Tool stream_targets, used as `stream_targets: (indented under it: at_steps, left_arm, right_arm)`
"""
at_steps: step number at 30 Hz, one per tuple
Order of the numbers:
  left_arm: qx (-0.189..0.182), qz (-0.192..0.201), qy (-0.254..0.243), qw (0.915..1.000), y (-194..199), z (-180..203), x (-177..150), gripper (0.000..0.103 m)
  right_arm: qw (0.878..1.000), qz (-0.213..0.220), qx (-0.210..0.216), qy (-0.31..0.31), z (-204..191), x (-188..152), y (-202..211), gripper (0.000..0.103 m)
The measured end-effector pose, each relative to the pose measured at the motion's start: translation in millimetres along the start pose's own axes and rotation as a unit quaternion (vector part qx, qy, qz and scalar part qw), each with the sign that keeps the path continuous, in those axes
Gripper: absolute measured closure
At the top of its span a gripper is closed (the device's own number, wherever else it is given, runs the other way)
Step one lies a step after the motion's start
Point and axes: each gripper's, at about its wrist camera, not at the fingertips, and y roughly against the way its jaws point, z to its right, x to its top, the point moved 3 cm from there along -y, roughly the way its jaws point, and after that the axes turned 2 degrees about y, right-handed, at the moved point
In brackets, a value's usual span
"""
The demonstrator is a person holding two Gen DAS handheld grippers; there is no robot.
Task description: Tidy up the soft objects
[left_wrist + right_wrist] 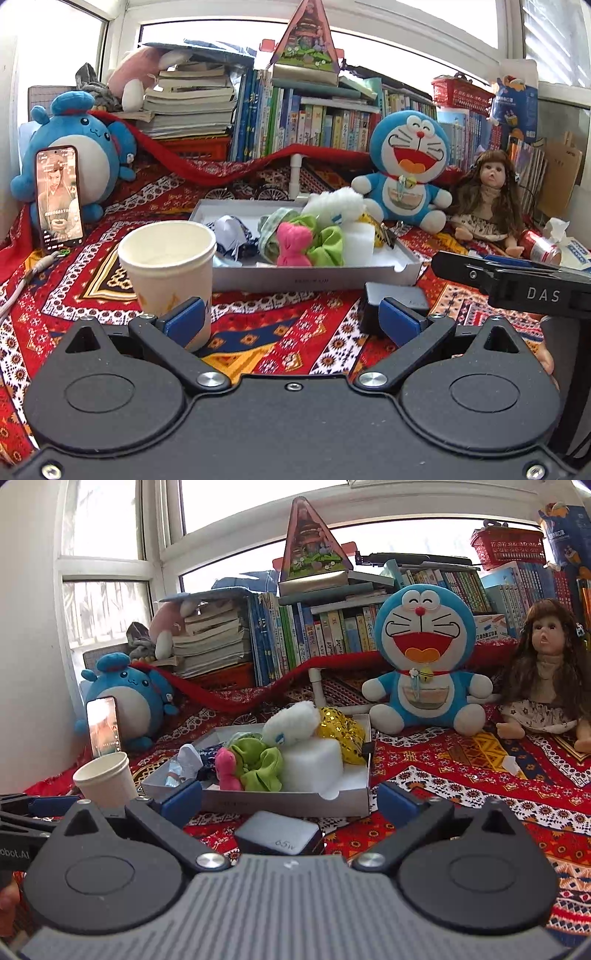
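Observation:
A shallow grey box point(317, 282) point(295, 801) lies on the patterned red cloth, filled with soft things: a pink plush piece point(293, 245) point(226, 764), a green scrunchie point(325, 240) point(260, 762), a white fluffy toy point(338, 206) point(291, 722), a white foam block point(314, 762), a gold sequin piece point(341, 733) and dark blue-white fabric point(231, 230). My left gripper point(293, 319) is open, low over the cloth in front of the box. My right gripper point(290, 799) is open too, above a grey charger block point(279, 836).
A paper cup point(171, 262) point(105, 777) stands left of the box, by my left gripper's left finger. A phone point(59, 195) leans on a blue plush. A Doraemon plush point(424, 657), a doll point(546, 679) and a can point(541, 247) sit right. Books line the back.

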Motion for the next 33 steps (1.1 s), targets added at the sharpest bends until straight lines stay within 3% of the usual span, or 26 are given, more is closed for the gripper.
stream_targets:
  at_steps: [7, 33]
  left_arm:
    - [0.019, -0.019, 0.004, 0.9996, -5.0, -6.4, -11.5, 0.003]
    - [0.084, -0.083, 0.025, 0.9927, -26.2, -27.0, -44.6, 0.003]
  right_arm:
    - [1.000, 0.007, -0.013, 0.010, -6.1, -7.5, 5.2, 0.000]
    - [0.997, -0.054, -0.034, 0.032, -25.0, -45.2, -5.0, 0.000]
